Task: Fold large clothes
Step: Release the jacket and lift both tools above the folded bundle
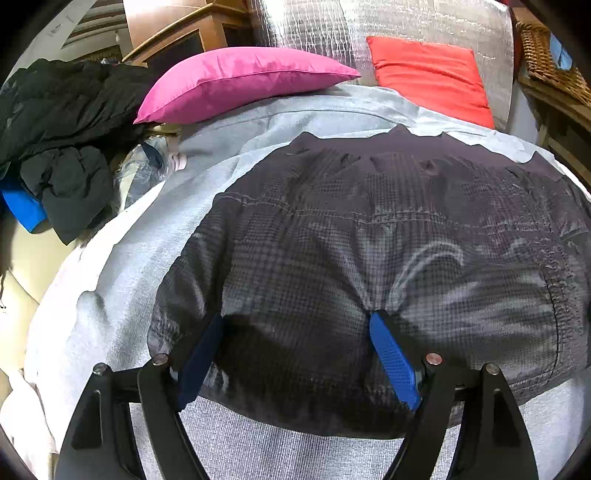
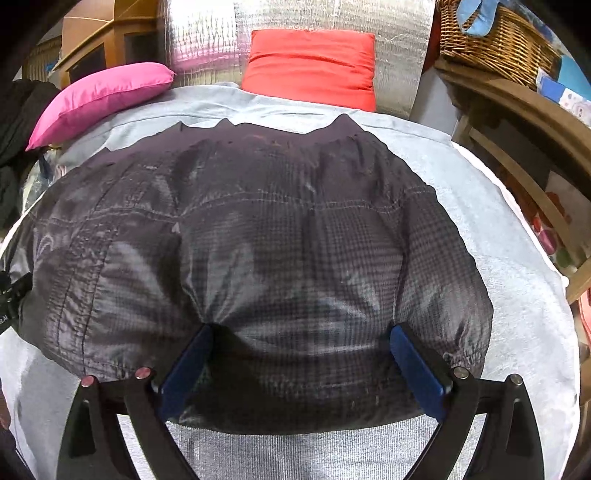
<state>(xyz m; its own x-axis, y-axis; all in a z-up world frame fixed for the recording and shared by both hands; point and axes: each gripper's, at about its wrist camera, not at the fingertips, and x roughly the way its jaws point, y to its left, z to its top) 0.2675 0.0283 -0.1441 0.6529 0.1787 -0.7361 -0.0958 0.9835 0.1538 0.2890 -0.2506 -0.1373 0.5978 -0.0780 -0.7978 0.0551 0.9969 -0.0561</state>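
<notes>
Nearest, left gripper (image 1: 297,332) and right gripper (image 2: 301,343) both spread wide, blue pads (image 1: 393,360) pressed down into the near hem of the dark checked garment (image 1: 369,240), fabric puckered at each fingertip but not pinched between them. Spread flat on a pale grey blanket (image 1: 122,258), garment filling the middle of both views, belt loops along its far edge. Beyond, pink pillow (image 1: 236,79) and red pillow (image 1: 430,75) against a silver quilted backrest (image 2: 332,18); black clothes pile (image 1: 62,122) far left, wicker basket (image 2: 495,40) far right.

A home bedroom: bed (image 2: 498,229) with pillows (image 2: 310,62), wicker basket (image 2: 498,40), wooden shelving (image 2: 517,107).
</notes>
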